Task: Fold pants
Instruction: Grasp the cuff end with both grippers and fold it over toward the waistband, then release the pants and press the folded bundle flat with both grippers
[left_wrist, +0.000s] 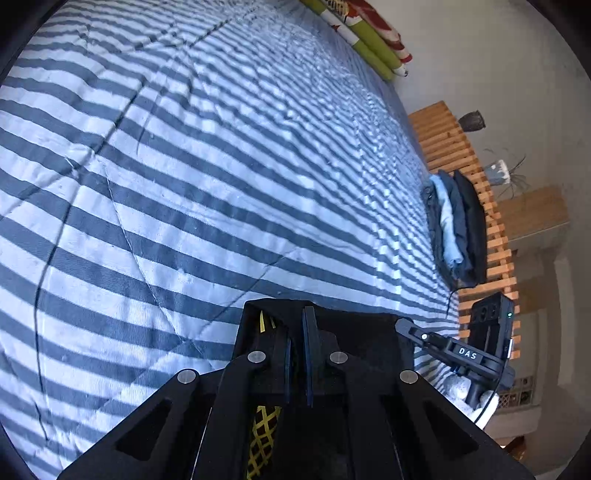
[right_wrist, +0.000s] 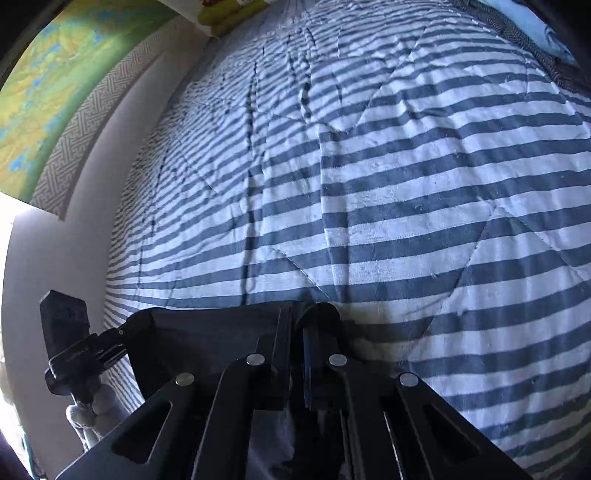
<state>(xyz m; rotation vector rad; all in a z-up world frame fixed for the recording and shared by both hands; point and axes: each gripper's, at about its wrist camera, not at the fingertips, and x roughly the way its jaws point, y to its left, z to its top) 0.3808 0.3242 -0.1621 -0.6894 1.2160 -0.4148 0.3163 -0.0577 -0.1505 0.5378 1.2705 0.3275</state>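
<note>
Black pants (left_wrist: 354, 332) hang stretched between the two grippers above a blue-and-white striped bed cover (left_wrist: 184, 166). My left gripper (left_wrist: 299, 325) is shut on the top edge of the black pants, with a yellow label showing beside the fingers. In the right wrist view the pants (right_wrist: 207, 339) spread leftward from my right gripper (right_wrist: 299, 321), which is shut on the same edge. The far end of that cloth meets the other gripper's body (right_wrist: 74, 350), held by a gloved hand (right_wrist: 92, 410). The rest of the pants hangs out of sight below.
A stack of folded clothes (left_wrist: 456, 225) lies at the bed's right edge, by a wooden slatted frame (left_wrist: 465, 155). Green and red pillows (left_wrist: 369, 37) sit at the head. A wall (right_wrist: 74, 221) with a green painting (right_wrist: 55, 85) borders the bed's left side.
</note>
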